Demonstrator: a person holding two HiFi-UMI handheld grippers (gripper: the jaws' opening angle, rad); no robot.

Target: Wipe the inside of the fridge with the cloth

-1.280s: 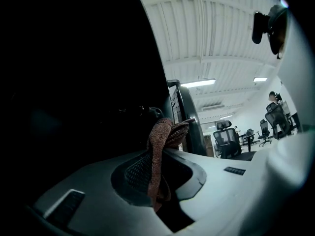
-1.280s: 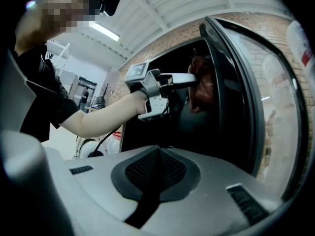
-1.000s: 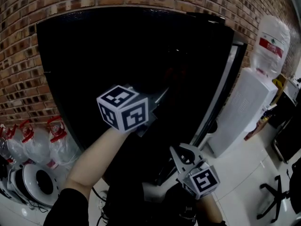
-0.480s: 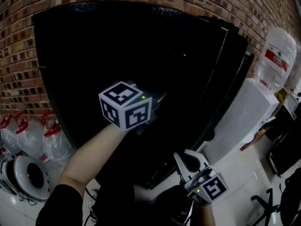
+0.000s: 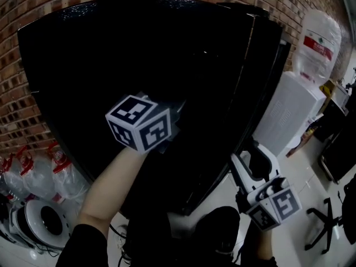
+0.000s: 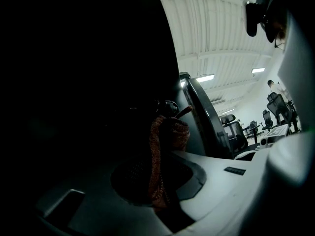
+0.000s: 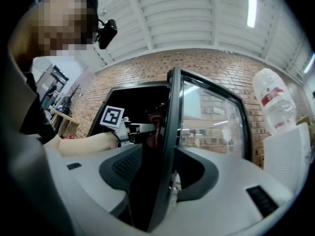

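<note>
The black fridge (image 5: 111, 54) stands against a brick wall with its glass door (image 5: 261, 82) swung partly open. My left gripper (image 5: 177, 115) reaches into the dark interior, shut on a reddish-brown cloth (image 6: 158, 171). In the left gripper view the cloth hangs pinched between the jaws of the left gripper (image 6: 167, 132). My right gripper (image 5: 253, 163) is at the door's free edge. Its jaws have just been opening, and the door's edge (image 7: 172, 122) now stands between them with the right gripper (image 7: 160, 161) not pressing on it.
A white water dispenser (image 5: 295, 110) with a bottle (image 5: 317, 43) on top stands right of the door. Several plastic jugs (image 5: 33, 174) and a round white appliance (image 5: 47, 218) sit on the floor at the left. An office chair (image 5: 328, 227) is at the lower right.
My right gripper has risen and moved right along the door's edge, and its jaws have opened around that edge. The left gripper has stayed inside the fridge with the cloth.
</note>
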